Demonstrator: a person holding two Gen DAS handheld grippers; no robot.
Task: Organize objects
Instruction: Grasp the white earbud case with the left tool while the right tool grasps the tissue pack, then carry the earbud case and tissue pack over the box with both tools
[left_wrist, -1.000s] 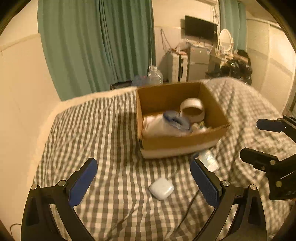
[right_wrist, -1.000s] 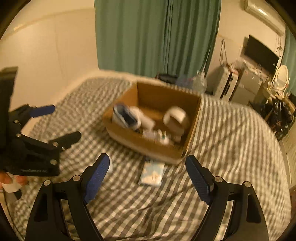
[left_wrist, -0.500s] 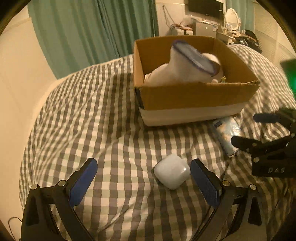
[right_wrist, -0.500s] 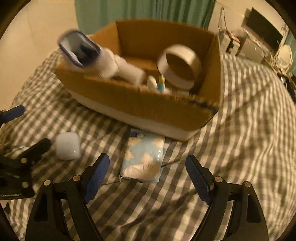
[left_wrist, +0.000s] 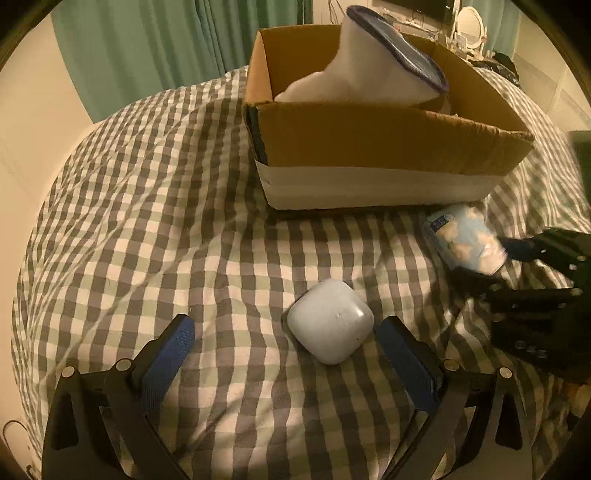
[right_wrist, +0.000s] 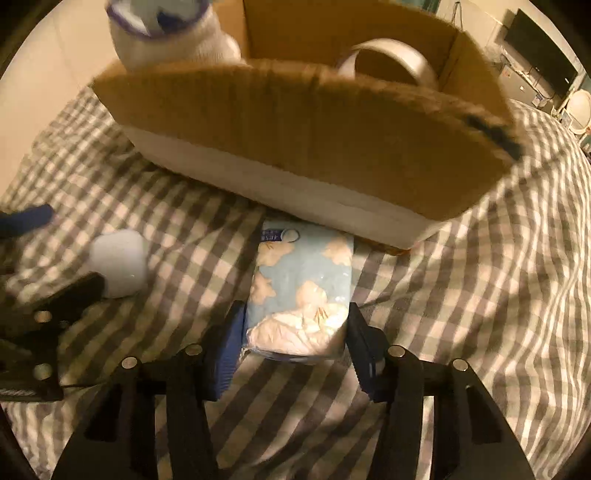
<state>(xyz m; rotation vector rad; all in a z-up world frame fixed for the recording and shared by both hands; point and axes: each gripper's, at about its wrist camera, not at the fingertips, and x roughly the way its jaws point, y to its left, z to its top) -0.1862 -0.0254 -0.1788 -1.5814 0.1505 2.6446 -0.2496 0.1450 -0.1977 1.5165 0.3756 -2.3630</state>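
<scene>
A white earbud case (left_wrist: 330, 320) lies on the checked bedspread, between the tips of my open left gripper (left_wrist: 286, 341), nearer the right finger. It also shows in the right wrist view (right_wrist: 119, 262). A light blue tissue pack (right_wrist: 301, 291) lies in front of the cardboard box (right_wrist: 306, 122). My right gripper (right_wrist: 295, 345) has its jaws narrowed against both sides of the pack's near end. In the left wrist view the pack (left_wrist: 465, 238) sits at the right gripper's fingers (left_wrist: 517, 247). The box (left_wrist: 369, 147) holds a white sock (left_wrist: 369, 70) and a tape roll (right_wrist: 388, 59).
The checked bedspread (left_wrist: 147, 221) covers the whole bed. Green curtains (left_wrist: 184, 44) hang behind it. A TV and a mirror (left_wrist: 469, 11) stand at the far right. The left gripper's fingers (right_wrist: 55, 302) show at the left of the right wrist view.
Both grippers have moved down and forward to the bed. The right gripper's jaws have narrowed around the tissue pack. The left gripper now straddles the earbud case.
</scene>
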